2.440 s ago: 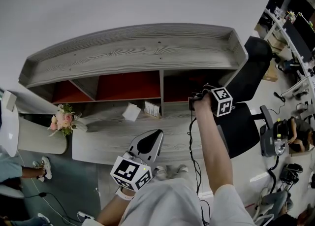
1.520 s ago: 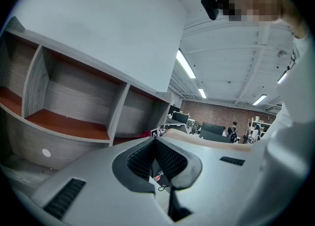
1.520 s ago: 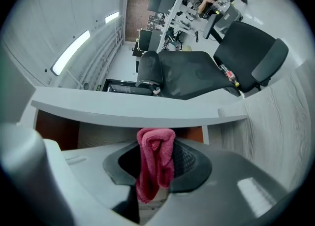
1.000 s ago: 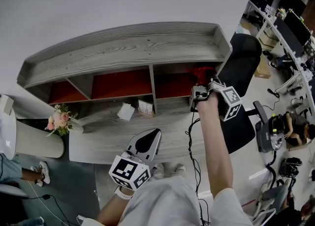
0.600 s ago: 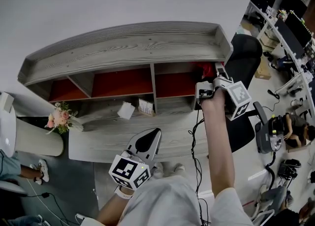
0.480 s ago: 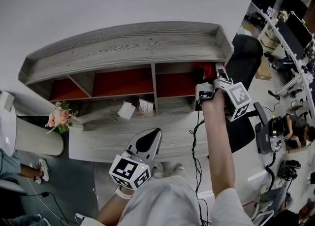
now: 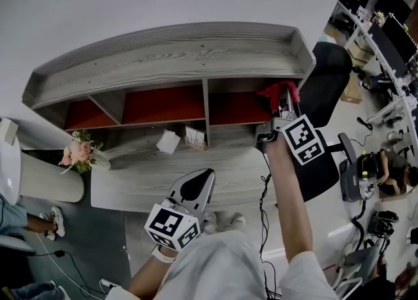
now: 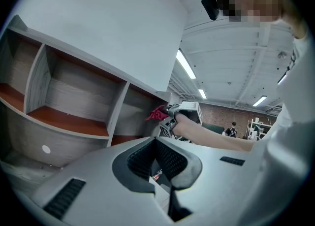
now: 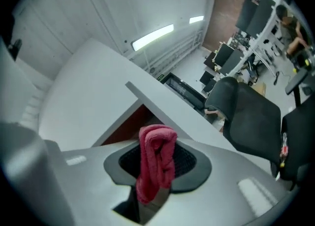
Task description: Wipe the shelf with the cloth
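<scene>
The grey wooden shelf (image 7: 170, 57) has red-backed compartments under a long top board. My right gripper (image 7: 283, 102) is shut on a red cloth (image 7: 277, 89) and holds it at the upper front of the rightmost compartment, just below the top board's right end. In the right gripper view the cloth (image 9: 156, 161) hangs folded between the jaws, with the shelf's edge (image 9: 162, 107) beyond. My left gripper (image 7: 208, 176) hovers low over the lower ledge, jaws together with nothing in them. The left gripper view shows the cloth (image 8: 156, 114) at the right compartment.
A white box (image 7: 168, 142) and a small card (image 7: 194, 136) stand on the lower ledge. Pink flowers (image 7: 78, 155) sit at its left end beside a white round table (image 7: 39, 184). A black office chair (image 7: 326, 89) stands right of the shelf, with desks and monitors (image 7: 392, 37) beyond.
My right gripper has lifted the red cloth from deep in the rightmost compartment up to its top front edge and turned its marker cube toward me. The left gripper has stayed put.
</scene>
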Motion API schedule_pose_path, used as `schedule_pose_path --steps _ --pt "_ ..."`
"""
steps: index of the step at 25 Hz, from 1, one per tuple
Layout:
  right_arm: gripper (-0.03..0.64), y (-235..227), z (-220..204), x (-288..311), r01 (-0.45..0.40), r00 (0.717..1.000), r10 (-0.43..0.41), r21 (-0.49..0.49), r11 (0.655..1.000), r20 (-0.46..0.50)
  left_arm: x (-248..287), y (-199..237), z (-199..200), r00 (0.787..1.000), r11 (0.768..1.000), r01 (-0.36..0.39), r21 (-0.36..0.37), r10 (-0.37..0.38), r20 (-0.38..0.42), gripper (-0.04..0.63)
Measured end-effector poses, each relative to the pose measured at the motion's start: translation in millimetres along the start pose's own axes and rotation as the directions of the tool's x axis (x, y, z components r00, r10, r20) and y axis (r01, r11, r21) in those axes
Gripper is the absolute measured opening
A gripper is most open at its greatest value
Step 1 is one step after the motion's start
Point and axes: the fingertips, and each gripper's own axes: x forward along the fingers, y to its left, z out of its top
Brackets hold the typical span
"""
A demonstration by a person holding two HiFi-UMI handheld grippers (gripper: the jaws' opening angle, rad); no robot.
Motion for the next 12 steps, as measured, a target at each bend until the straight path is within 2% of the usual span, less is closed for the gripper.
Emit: schedule_pose_path --steps 5,10,12 --pt "0.117 -29.3 -34.4 -2.0 -0.004 0.994 -0.003 -0.061 0.998 -0.107 4.5 -0.1 -3.9 1.000 1.000 0.013 -0.005 -0.013 -0.011 0.006" --pt "0.118 -59.3 -63.8 -7.3 0.028 0.985 -0.069 -0.250 0.968 -0.157 6.6 2.3 -11.9 0.999 1.000 0.013 -0.010 -0.013 -0.031 0.006" --pt "0.118 -68.5 -72.7 -8.2 0.040 0.983 -0.091 -0.294 0.955 -0.162 6.5 4.2 -15.0 0.999 1.000 0.009 -0.012 -0.010 -0.039 0.006"
